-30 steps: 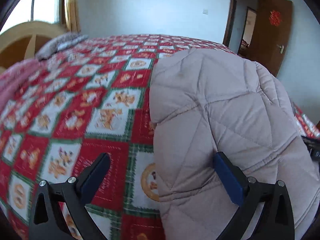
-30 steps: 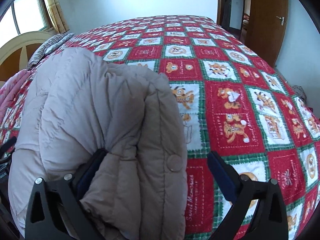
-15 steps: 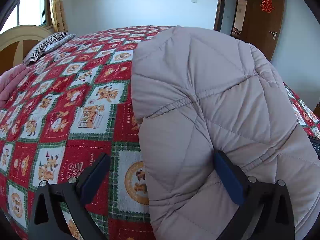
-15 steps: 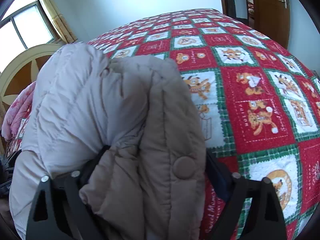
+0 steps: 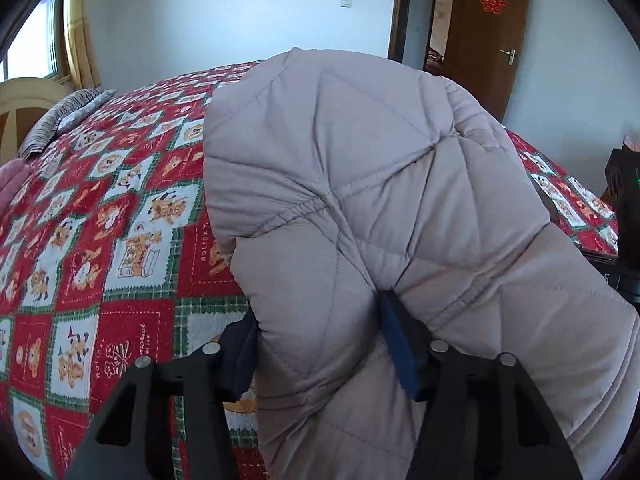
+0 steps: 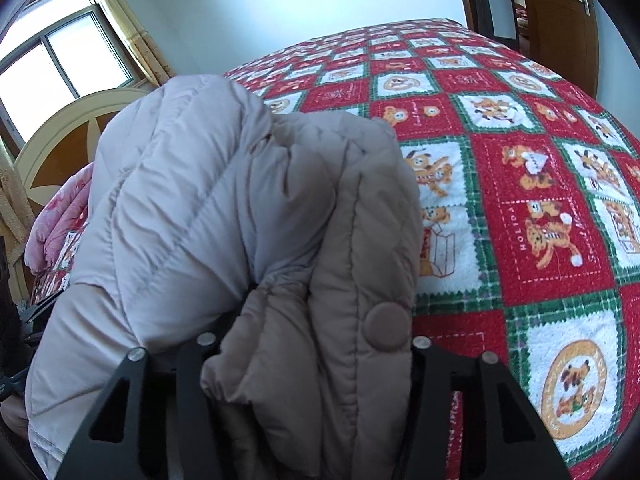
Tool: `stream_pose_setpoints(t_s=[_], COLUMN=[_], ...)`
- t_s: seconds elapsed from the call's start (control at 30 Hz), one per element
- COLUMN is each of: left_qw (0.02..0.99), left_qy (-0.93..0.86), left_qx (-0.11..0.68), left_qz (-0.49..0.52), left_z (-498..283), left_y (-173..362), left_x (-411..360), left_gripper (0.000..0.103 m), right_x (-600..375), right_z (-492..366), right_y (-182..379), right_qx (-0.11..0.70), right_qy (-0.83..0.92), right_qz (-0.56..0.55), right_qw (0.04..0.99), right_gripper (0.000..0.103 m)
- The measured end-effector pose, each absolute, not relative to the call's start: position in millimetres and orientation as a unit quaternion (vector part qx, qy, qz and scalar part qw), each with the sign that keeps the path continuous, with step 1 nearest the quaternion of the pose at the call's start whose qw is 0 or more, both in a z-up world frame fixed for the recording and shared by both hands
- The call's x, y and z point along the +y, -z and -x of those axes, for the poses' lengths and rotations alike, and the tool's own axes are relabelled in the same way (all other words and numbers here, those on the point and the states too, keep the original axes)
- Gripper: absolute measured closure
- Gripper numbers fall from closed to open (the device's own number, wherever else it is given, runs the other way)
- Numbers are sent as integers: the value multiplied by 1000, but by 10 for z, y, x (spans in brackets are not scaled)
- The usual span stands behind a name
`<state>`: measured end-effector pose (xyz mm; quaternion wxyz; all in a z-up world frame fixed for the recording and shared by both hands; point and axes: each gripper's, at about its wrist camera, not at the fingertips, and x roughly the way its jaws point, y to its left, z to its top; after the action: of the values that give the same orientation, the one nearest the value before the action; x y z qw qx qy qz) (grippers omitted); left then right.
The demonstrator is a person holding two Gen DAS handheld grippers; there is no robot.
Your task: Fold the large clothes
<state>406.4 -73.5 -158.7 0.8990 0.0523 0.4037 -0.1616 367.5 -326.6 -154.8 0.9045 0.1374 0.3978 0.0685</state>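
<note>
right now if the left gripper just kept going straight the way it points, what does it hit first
The puffy grey-beige quilted jacket: a fold of it already sits between the closing jaws of the left gripper. Beyond lies the red, green and white patchwork bedspread, though depth is unclear.

Bed (image 5: 120, 184) in red patchwork quilt, puffy coat (image 5: 380, 200) on it

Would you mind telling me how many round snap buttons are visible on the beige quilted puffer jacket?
1: a round beige snap button on the beige quilted puffer jacket front edge, near the right fingers. Others may be hidden in the folds.
</note>
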Motion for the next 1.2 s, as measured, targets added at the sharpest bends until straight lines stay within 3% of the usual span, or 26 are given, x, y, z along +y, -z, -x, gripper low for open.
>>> stream_pose_setpoints(t_s=[0.17, 0.27, 1.2], left_qw=[903, 908, 937], left_qy=[158, 150, 111], left_qx=[387, 374, 303], left_qz=[-98, -109, -136], left_z=[-3959, -3868, -3323], left_y=[1516, 1423, 647], left_x=[-814, -804, -286], left_gripper=[67, 74, 78], right_x=[-3238, -3241, -2878], right_z=[-3613, -3554, -3233], right_y=[1513, 1467, 1077], right_qx=[385, 377, 327], right_qy=[-65, -67, -132], right_qz=[-136, -139, -164], right_qw=[911, 913, 921], right_gripper=[65, 71, 78])
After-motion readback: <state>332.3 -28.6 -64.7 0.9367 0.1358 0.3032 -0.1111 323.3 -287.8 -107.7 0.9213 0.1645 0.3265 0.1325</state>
